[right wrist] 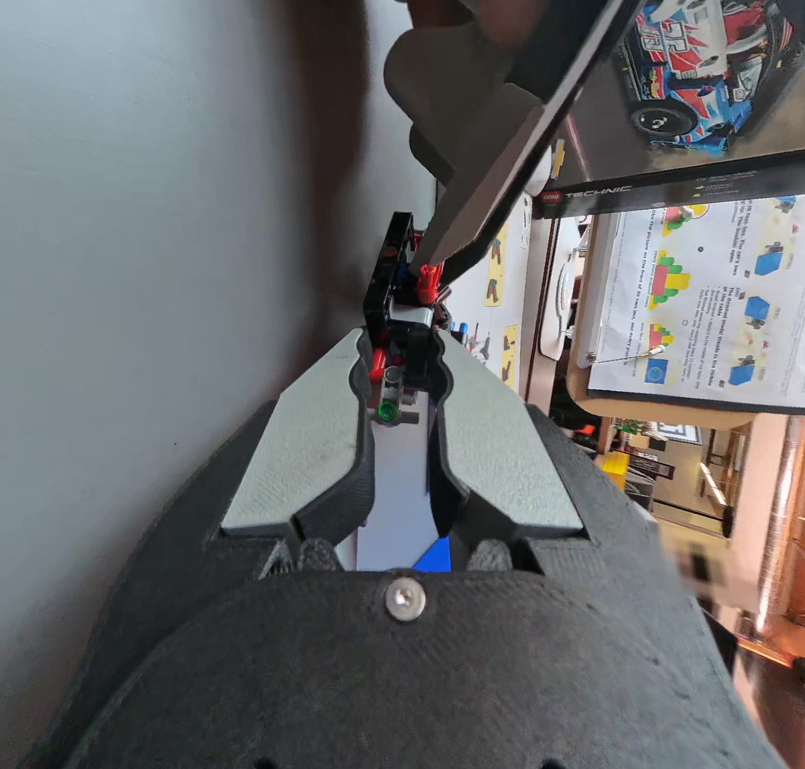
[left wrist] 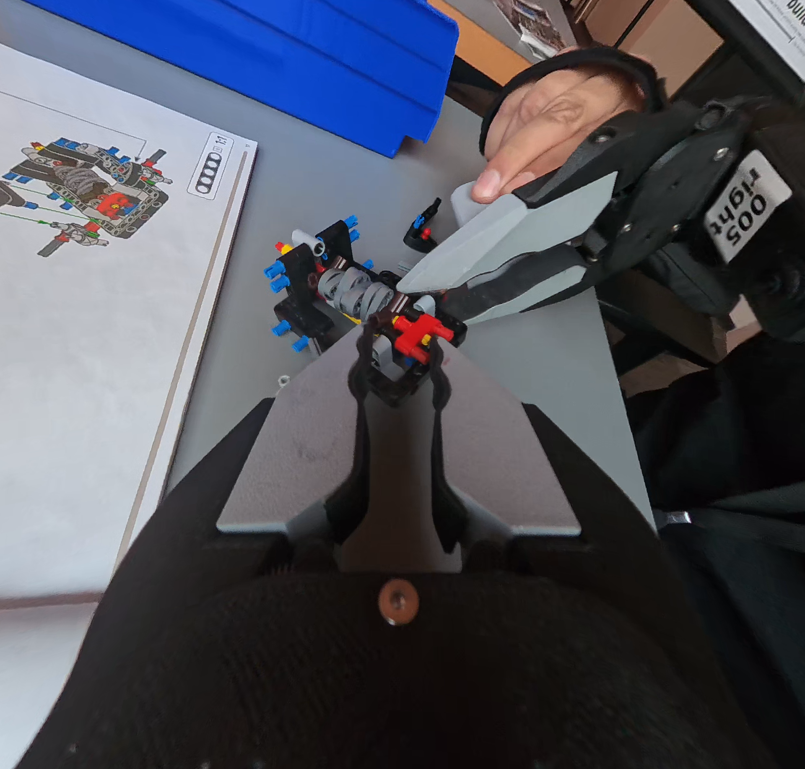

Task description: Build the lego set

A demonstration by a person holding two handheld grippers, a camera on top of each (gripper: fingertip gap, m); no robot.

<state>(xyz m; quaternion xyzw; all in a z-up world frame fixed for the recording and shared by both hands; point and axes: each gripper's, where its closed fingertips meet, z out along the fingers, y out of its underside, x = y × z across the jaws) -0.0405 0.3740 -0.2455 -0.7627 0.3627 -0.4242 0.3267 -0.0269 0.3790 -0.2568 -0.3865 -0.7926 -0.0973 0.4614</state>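
Observation:
The lego assembly [left wrist: 353,290] is a black frame with grey gears, blue pins and a red connector [left wrist: 418,332], on the grey table [left wrist: 261,190]. My left gripper [left wrist: 398,356] is shut on the frame's near end, by the red connector. My right gripper [left wrist: 407,288] comes in from the right, held by a hand [left wrist: 544,116], its tips at the gears' end. In the right wrist view my right gripper [right wrist: 400,347] is shut on the assembly [right wrist: 383,269]. The left gripper [right wrist: 429,264] reaches down to the red connector [right wrist: 426,284].
An open instruction booklet [left wrist: 109,334] lies left of the assembly. Blue bins [left wrist: 305,51] stand behind. A small black sub-assembly [left wrist: 420,229] and a tiny grey piece [left wrist: 284,380] lie on the table. A lego box [right wrist: 697,73] and a printed sheet [right wrist: 697,303] stand beyond. Only a small space, under 4 cm, lies between the two pairs of fingers.

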